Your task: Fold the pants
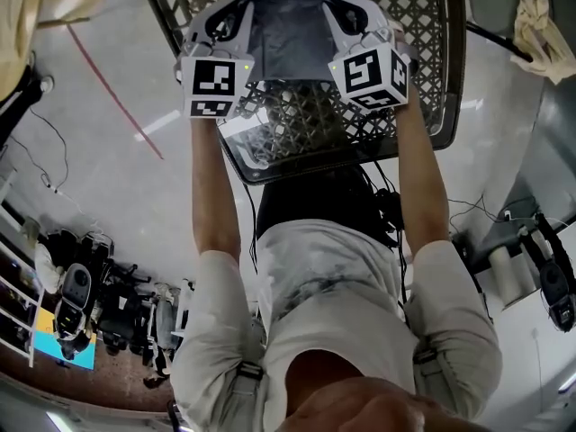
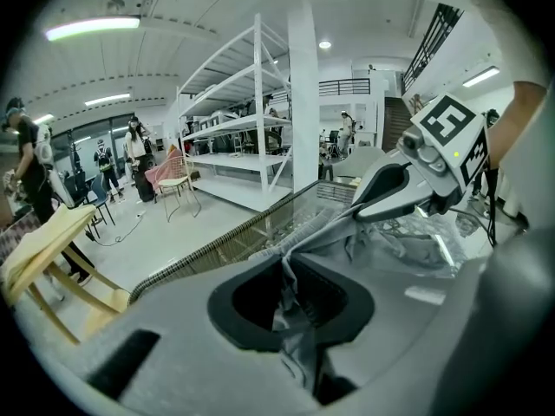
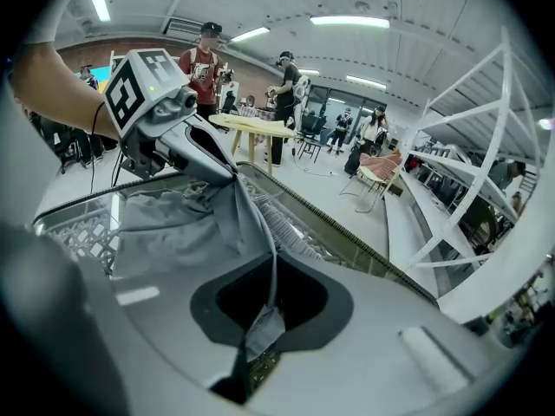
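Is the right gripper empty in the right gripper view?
No, the right gripper is shut on a fold of the grey pants, and the cloth runs up out of its closed jaws.

Big open lab/warehouse hall: white shelving racks [image 2: 227, 137], ceiling strip lights [image 2: 91, 29], mezzanine railing [image 2: 347, 85], grey floor [image 1: 135, 196], several people [image 2: 136, 150] standing about.

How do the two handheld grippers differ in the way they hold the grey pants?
The left gripper pinches a thick, bunched wad of the pants; the right gripper pinches a thinner, flatter edge. In the head view, the left gripper's marker cube sits square, while the right gripper's marker cube is turned at an angle. Both are shut on the same pants, over the lattice table.
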{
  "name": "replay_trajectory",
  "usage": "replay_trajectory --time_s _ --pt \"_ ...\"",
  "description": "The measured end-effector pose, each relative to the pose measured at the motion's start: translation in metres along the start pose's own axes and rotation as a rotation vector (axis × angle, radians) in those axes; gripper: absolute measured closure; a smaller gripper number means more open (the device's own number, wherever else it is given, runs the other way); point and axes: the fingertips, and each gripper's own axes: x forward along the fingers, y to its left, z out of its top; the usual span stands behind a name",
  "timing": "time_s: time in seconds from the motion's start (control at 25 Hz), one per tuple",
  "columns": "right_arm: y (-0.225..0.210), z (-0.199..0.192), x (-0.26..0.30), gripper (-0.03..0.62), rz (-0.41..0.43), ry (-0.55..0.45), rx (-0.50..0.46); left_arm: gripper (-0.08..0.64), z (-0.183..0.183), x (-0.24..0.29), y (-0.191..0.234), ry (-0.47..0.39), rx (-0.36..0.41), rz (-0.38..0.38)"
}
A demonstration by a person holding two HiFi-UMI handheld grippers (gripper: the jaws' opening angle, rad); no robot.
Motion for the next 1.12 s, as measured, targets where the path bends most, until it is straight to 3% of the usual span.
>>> replay_trajectory --time_s 0.36,0.6,0.92,1.12 --pt "-0.025 -0.001 0.019 0.566 -0.020 0.008 -0.013 0.517 0.008 0.029 0.019 0.004 -0.021 0.022" --pt "-0.030 -0.004 0.032 0.552 -0.071 0.041 -0.087 0.489 0.005 0.042 0.030 0.021 -0.031 0.073" --pt "-0.039 -0.002 0.029 0.418 -0.117 0.023 -0.072 0.420 0.008 0.032 0.042 -0.009 -0.045 0.119" --pt "-0.043 0.002 0.016 0.385 -0.153 -0.002 -0.067 0.416 0.017 0.021 0.039 -0.039 -0.037 0.130"
